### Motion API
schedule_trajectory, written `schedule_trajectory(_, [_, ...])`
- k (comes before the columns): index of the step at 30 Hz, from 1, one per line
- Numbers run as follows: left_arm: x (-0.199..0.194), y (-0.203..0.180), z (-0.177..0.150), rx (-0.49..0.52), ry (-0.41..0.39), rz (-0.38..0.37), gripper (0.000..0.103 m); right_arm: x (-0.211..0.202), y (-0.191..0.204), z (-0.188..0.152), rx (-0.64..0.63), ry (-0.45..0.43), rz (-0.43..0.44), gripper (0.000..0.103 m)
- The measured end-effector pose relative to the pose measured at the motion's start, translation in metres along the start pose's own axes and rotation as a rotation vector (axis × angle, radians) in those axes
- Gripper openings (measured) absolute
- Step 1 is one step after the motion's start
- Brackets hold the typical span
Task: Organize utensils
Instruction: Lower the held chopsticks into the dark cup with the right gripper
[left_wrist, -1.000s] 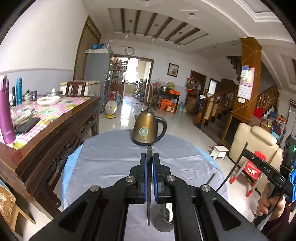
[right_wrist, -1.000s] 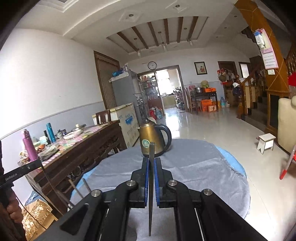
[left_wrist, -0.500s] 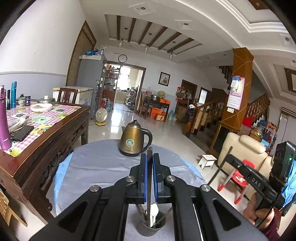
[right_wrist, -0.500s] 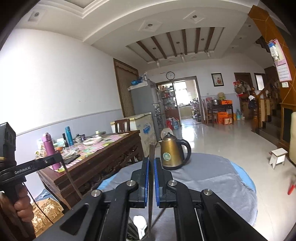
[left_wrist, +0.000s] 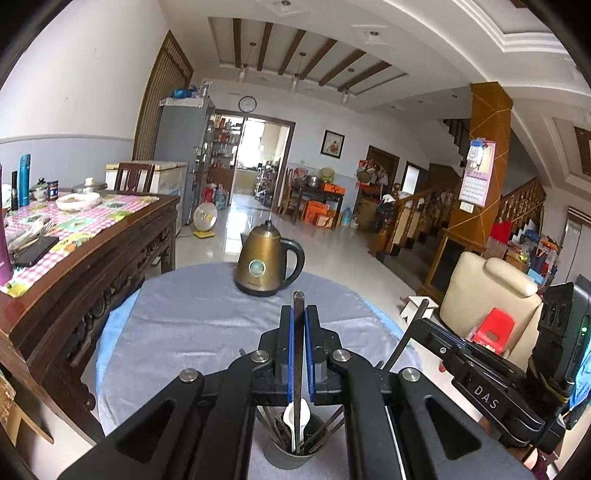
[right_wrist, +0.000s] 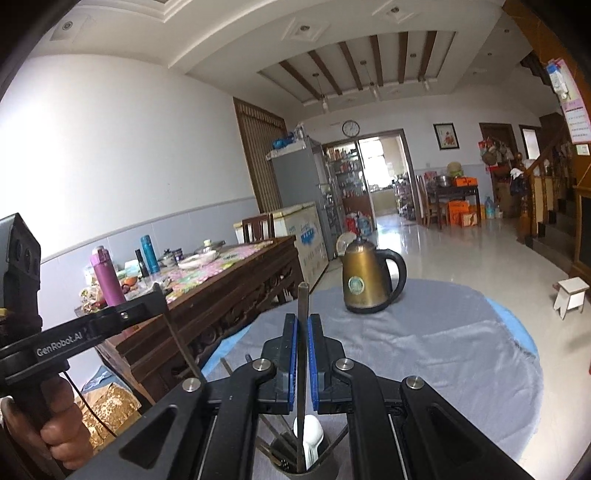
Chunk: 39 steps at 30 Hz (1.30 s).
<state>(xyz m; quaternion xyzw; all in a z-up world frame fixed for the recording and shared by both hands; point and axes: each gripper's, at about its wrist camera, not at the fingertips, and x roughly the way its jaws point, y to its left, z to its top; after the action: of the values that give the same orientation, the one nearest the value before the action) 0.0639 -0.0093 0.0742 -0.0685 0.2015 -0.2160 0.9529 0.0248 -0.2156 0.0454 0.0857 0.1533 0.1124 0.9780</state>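
Note:
My left gripper (left_wrist: 299, 314) is shut on a thin dark utensil (left_wrist: 297, 354) held upright, its lower end down in a grey cup (left_wrist: 290, 456). The cup holds a white spoon (left_wrist: 295, 417) and several dark sticks. My right gripper (right_wrist: 303, 325) is shut on another dark utensil (right_wrist: 303, 354), also upright with its lower end in the same cup (right_wrist: 314, 469), beside the white spoon (right_wrist: 314, 439). Each gripper shows in the other's view: the right one (left_wrist: 421, 314) at right, the left one (right_wrist: 155, 295) at left.
A brass kettle (left_wrist: 264, 262) stands at the far side of the round table with a grey cloth (left_wrist: 184, 325). A carved wooden sideboard (left_wrist: 92, 266) with bottles and bowls is close on the left. A cream armchair (left_wrist: 491, 295) is to the right.
Both grippers have drawn back and risen. The cup has come into view under both, with both held utensils reaching down into it. The kettle looks farther away.

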Motion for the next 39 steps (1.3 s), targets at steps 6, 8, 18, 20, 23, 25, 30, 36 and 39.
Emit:
schedule_trajectory(6, [0.011,0.0,-0.012,-0.007,0.035,0.019,0.005,0.009,0.0,-0.013,-0.006,0.045,-0.003,0.006])
schedule_trajectory(8, [0.013,-0.001,-0.015,-0.009,0.049,0.019,0.005,0.011,-0.001,-0.014,-0.005,0.055,-0.003,0.006])
schedule_trajectory(18, [0.02,-0.003,-0.029,-0.008,0.107,0.022,0.005,0.023,-0.002,-0.03,0.008,0.118,-0.007,0.006])
schedule_trajectory(20, [0.022,-0.005,-0.031,-0.003,0.119,0.024,0.005,0.025,-0.004,-0.033,0.013,0.129,-0.008,0.006])
schedule_trajectory(23, [0.024,-0.006,-0.033,0.002,0.134,0.031,0.005,0.03,-0.008,-0.037,0.034,0.15,-0.009,0.006])
schedule_trajectory(25, [0.024,-0.006,-0.035,0.004,0.139,0.035,0.005,0.032,-0.01,-0.039,0.04,0.159,-0.012,0.006])
schedule_trajectory(30, [0.025,-0.007,-0.038,0.013,0.154,0.048,0.006,0.036,-0.011,-0.043,0.044,0.173,-0.013,0.006])
schedule_trajectory(36, [0.027,-0.007,-0.041,0.013,0.175,0.059,0.006,0.039,-0.011,-0.048,0.048,0.193,-0.013,0.006])
schedule_trajectory(39, [0.029,-0.006,-0.043,0.01,0.184,0.063,0.006,0.042,-0.01,-0.05,0.049,0.204,-0.015,0.006])
